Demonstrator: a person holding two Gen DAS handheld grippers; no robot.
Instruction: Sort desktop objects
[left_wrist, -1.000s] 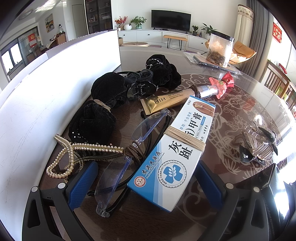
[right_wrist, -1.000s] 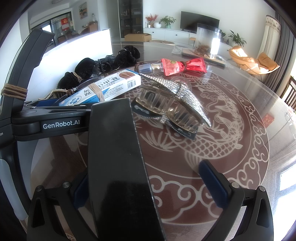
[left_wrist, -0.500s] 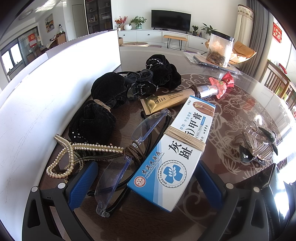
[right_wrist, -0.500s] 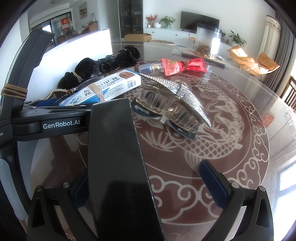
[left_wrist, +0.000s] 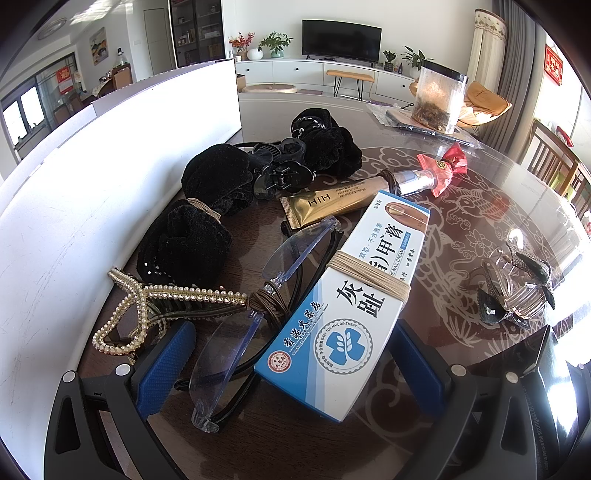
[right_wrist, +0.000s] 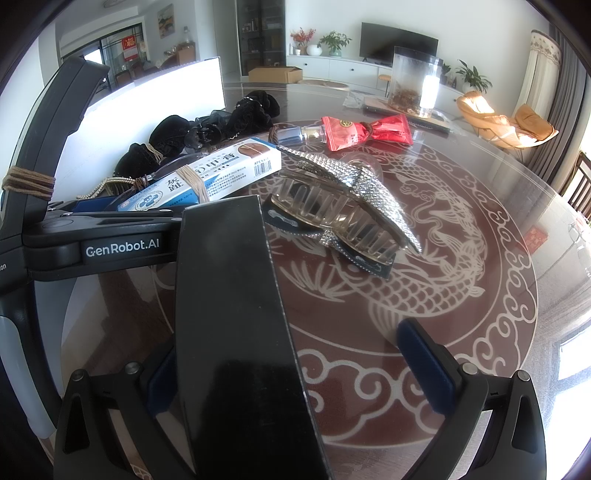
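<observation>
Left gripper jaws apart, straddling ointment box and glasses on the table. Right gripper spread wide, black box against its left finger; rhinestone clip just ahead.

Domestic living room. A television stands on a white sideboard with potted plants; curtains and, apparently, a cushioned lounge chair surround the glass-topped desk.
</observation>
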